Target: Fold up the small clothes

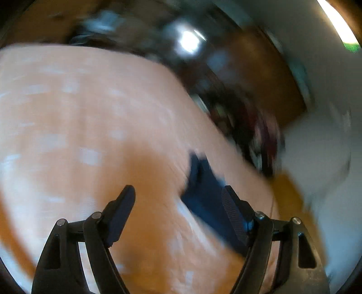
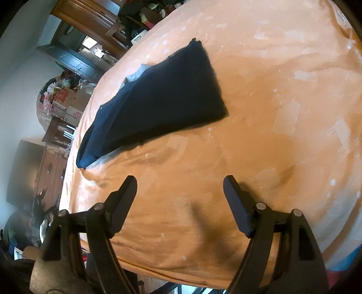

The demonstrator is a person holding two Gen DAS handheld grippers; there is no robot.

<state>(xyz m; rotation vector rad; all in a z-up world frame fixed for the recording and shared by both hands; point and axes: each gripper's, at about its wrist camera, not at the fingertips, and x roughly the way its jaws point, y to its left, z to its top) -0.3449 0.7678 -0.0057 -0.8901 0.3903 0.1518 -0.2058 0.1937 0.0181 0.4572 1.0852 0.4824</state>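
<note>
Right wrist view looks down along the right tool [image 2: 179,181], which hangs with its two fingers spread wide and nothing between them, released above an orange bedspread [image 2: 271,113] with pale patches. Ahead of that tool and a little to its left lies the dark navy garment [image 2: 163,99], folded into a long tapered shape, flat on the bedspread and well apart from the fingertips. One end of it reaches the left edge of the bed.

Left wrist view is badly smeared by motion. The left tool [image 1: 178,192] is likewise spread open and empty, tilted over the same orange cover [image 1: 90,113]. The navy garment [image 1: 203,192] shows just ahead of its right finger [image 1: 233,212], partly behind that finger; whether cloth and finger touch I cannot tell through the blur.

Only the right view shows the room clearly: wooden cupboards [image 2: 90,18] and, beyond the bed's left edge, cardboard boxes [image 2: 70,101] heaped with assorted things too small to name. The left view gives only a bright blurred light [image 1: 187,41] and a pale wall [image 1: 316,147] beyond the bed.
</note>
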